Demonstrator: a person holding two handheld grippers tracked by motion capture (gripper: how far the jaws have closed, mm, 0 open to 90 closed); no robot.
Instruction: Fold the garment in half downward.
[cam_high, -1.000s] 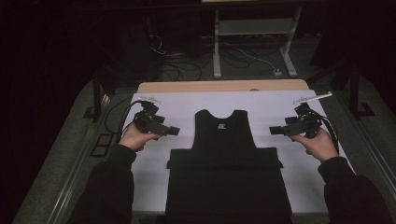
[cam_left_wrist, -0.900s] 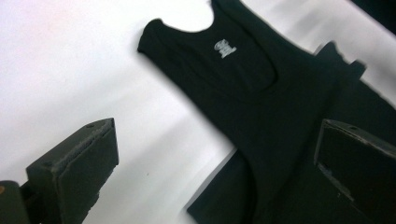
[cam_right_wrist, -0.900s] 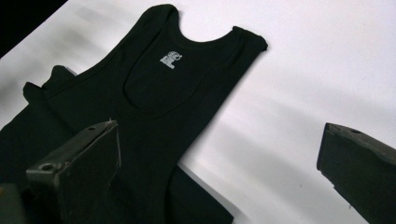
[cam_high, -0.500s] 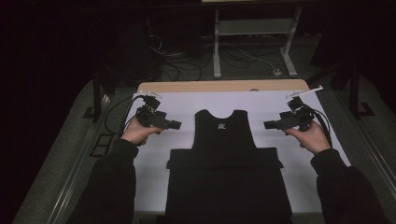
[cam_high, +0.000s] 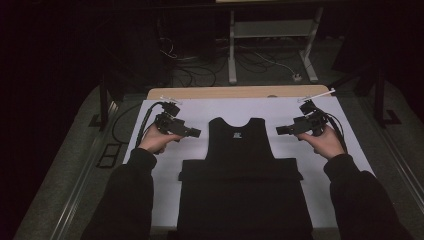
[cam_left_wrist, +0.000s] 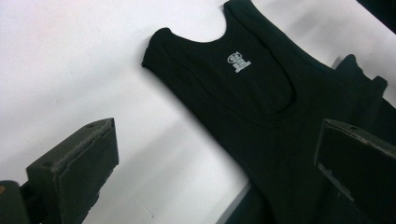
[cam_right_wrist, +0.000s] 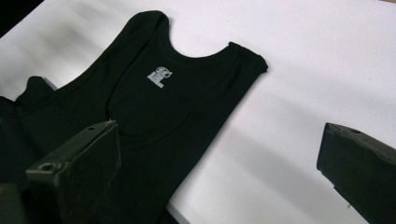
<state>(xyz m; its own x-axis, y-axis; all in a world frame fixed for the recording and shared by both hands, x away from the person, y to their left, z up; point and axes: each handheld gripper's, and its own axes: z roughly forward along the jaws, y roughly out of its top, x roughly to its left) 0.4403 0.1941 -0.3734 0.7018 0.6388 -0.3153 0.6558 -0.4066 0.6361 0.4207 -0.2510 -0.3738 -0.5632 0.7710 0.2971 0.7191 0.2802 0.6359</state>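
A black tank top (cam_high: 241, 150) lies flat on the white table cover (cam_high: 200, 110), neck toward the far edge, with a small white neck label (cam_left_wrist: 238, 61) (cam_right_wrist: 159, 75). Its lower part is folded into a wider black band (cam_high: 240, 170). My left gripper (cam_high: 196, 132) hovers just left of the top's left shoulder strap (cam_left_wrist: 159, 46), jaws wide apart and nothing between them. My right gripper (cam_high: 279, 130) hovers just right of the right strap (cam_right_wrist: 247, 58), also open and holding nothing. Both point inward at the garment.
The white cover ends at a wooden table edge (cam_high: 235, 92) at the far side. Cables (cam_high: 145, 125) trail from the left gripper off the table's left side. Beyond the table stand a metal frame (cam_high: 270, 45) and floor cables in the dark.
Both grippers have moved away from me and inward, from beside the garment's middle to beside its shoulder straps. The garment has not moved.
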